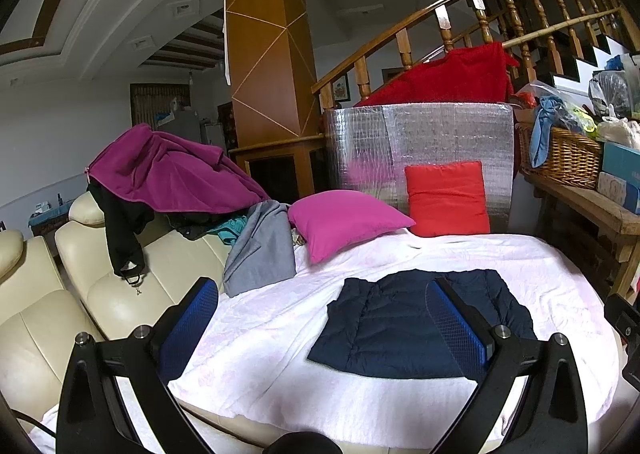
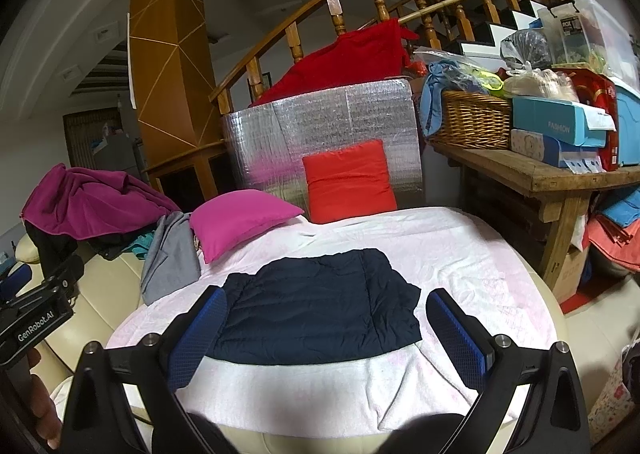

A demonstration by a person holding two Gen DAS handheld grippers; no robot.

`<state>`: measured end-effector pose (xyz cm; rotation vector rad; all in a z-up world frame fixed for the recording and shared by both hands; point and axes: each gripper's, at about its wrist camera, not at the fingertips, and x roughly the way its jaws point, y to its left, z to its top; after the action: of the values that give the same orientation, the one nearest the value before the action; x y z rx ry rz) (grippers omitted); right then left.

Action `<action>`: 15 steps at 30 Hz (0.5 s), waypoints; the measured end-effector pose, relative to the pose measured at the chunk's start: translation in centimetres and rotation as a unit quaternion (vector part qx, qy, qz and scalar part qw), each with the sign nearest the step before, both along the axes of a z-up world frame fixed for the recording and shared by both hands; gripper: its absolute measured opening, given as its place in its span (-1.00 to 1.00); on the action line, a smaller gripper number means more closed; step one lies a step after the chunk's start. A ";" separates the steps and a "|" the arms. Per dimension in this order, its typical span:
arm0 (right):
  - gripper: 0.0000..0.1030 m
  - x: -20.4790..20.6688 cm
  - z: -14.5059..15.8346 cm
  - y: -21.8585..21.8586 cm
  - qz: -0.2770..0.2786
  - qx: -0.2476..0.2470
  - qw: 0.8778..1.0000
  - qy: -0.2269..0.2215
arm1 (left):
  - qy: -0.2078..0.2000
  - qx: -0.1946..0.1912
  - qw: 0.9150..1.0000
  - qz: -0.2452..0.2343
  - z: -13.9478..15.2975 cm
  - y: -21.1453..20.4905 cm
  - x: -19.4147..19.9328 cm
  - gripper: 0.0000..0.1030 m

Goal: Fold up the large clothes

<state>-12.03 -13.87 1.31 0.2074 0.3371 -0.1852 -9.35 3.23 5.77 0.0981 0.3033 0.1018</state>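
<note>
the sofa (image 1: 132, 294) carries a pale pink blanket (image 2: 460, 254) spread flat. a folded navy jacket (image 2: 320, 302) lies on the blanket's middle, untouched. behind it, a magenta pillow (image 2: 240, 222) and a red cushion (image 2: 348, 182) stand near each other. your left hand-held gripper (image 1: 324, 326) and right hand-held gripper (image 2: 324, 330) both hover above the near edge, jaws spread wide, holding nothing.

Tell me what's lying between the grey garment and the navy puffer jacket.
Only bare white blanket separates the grey garment from the navy puffer jacket, as both wrist views show.
</note>
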 end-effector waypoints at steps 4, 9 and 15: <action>0.97 0.1 -0.1 0.0 0.000 0.000 1.000 0.001 | 0.001 -0.002 1.000 0.000 -0.1 0.1 0.1 1.00; 0.97 0.1 0.0 0.1 0.000 0.000 1.000 0.001 | 0.003 -0.003 1.000 0.000 -0.3 0.2 0.3 1.00; 0.97 0.2 0.0 0.3 0.001 -0.004 1.000 0.001 | 0.003 -0.005 1.000 0.001 -0.2 0.6 0.3 1.00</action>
<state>-11.81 -13.61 1.34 0.1988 0.3385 -0.1848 -9.05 3.83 5.53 0.0881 0.3107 0.1014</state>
